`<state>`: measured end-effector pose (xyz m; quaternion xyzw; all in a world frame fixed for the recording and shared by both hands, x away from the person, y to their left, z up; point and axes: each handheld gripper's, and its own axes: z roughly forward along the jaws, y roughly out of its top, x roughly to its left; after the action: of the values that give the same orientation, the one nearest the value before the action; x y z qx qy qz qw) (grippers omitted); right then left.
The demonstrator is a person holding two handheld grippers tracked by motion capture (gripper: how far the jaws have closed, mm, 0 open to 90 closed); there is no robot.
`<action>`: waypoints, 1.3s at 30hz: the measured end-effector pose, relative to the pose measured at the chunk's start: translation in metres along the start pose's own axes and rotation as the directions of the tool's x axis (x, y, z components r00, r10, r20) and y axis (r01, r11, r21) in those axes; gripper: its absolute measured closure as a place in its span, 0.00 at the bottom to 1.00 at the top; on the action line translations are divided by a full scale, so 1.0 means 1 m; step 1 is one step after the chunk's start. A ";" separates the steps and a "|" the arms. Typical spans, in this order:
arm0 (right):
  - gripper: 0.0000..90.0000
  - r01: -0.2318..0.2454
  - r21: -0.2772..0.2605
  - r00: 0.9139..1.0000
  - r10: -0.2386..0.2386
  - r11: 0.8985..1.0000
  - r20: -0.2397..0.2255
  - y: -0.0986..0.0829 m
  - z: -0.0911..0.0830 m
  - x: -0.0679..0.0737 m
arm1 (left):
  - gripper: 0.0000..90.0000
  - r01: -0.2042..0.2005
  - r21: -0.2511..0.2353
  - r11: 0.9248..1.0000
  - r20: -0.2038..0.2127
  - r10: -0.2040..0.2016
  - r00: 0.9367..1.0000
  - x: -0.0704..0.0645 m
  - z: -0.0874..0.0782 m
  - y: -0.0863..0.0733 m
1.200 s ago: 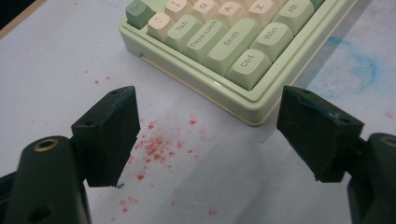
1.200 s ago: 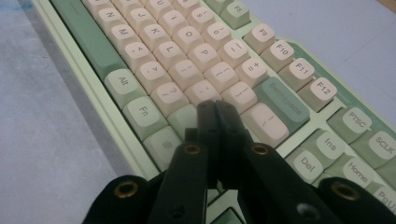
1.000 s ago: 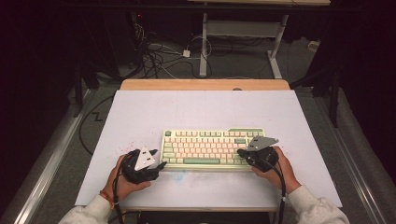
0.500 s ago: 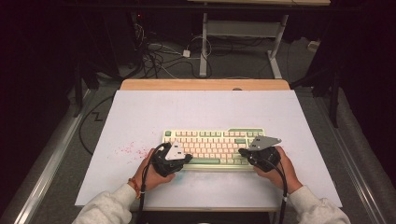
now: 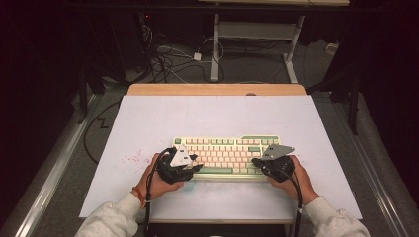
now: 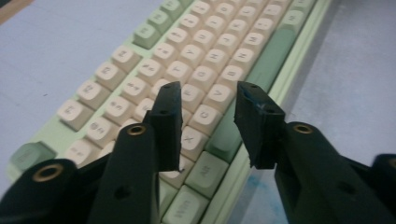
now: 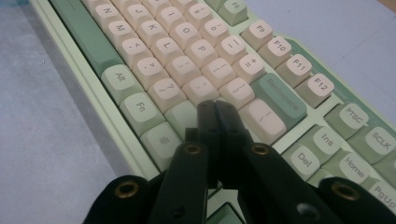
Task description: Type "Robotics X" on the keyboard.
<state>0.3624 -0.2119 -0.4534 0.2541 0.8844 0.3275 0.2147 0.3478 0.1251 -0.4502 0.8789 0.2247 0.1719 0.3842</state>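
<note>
A pale grey-white table [image 5: 148, 123] with a wooden strip along its far edge carries a mint-green keyboard [image 5: 225, 148] with cream keys, lying flat near the person's side and roughly centred, its long side parallel to the table's near edge. Faint pink-red specks [image 5: 132, 159] mark the table surface just left of the keyboard. The person's 2 hands come in from the bottom of the high view in light sleeves, each holding 1 black gripper at an end of the keyboard. The left gripper [image 6: 208, 119] sits over the keyboard's near-left corner, its 2 jaws spread apart with nothing between them; in the left gripper view they hover above the lower letter rows, by the X and C keys and the left end of the green space bar [image 6: 266, 60]. The right gripper [image 7: 215, 114] is at the keyboard's near-right end, its 2 jaws pressed together with nothing held, their tips over the keys just below the green Backspace key [image 7: 279, 100].
</note>
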 end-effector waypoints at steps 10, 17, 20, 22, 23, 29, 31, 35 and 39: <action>1.00 0.000 0.004 1.000 0.000 1.000 0.001 -0.002 0.002 0.002 | 0.45 0.044 -0.016 0.999 -0.055 -0.045 0.997 0.015 -0.011 -0.003; 1.00 -0.002 0.003 1.000 0.002 1.000 0.003 -0.003 0.002 0.002 | 0.43 0.075 0.016 0.997 -0.036 -0.075 0.997 0.022 -0.008 -0.001; 1.00 -0.004 0.003 1.000 0.004 1.000 0.003 -0.003 0.002 0.003 | 0.42 0.079 0.019 0.997 -0.027 -0.079 0.997 0.024 -0.008 0.001; 1.00 -0.004 0.003 1.000 0.004 1.000 0.003 -0.003 0.002 0.003 | 0.42 0.084 0.021 0.996 -0.024 -0.084 0.996 0.025 -0.007 0.002; 1.00 -0.003 0.002 1.000 0.003 1.000 0.003 -0.003 0.002 0.003 | 0.44 0.086 0.026 0.996 -0.027 -0.085 0.996 0.025 -0.006 0.002; 1.00 -0.002 0.003 1.000 0.002 1.000 0.005 -0.003 0.002 0.003 | 0.75 0.067 0.035 0.997 0.012 -0.068 0.998 0.028 -0.005 0.006; 1.00 -0.002 0.003 1.000 0.002 1.000 0.004 -0.003 0.002 0.003 | 0.85 0.057 0.045 0.997 0.018 -0.058 0.998 0.028 -0.004 0.009; 1.00 -0.002 0.003 1.000 0.002 1.000 0.006 -0.003 0.002 0.003 | 0.96 0.024 0.072 0.997 0.035 -0.027 0.999 0.026 -0.001 0.013; 1.00 -0.003 0.003 1.000 0.003 1.000 0.006 -0.003 0.002 0.003 | 0.97 0.008 0.096 0.995 0.049 -0.013 0.999 0.024 0.003 0.015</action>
<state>0.3604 -0.2112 -0.4576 0.2567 0.8838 0.3258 0.2163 0.3735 0.1265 -0.4380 0.8990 0.2277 0.1373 0.3479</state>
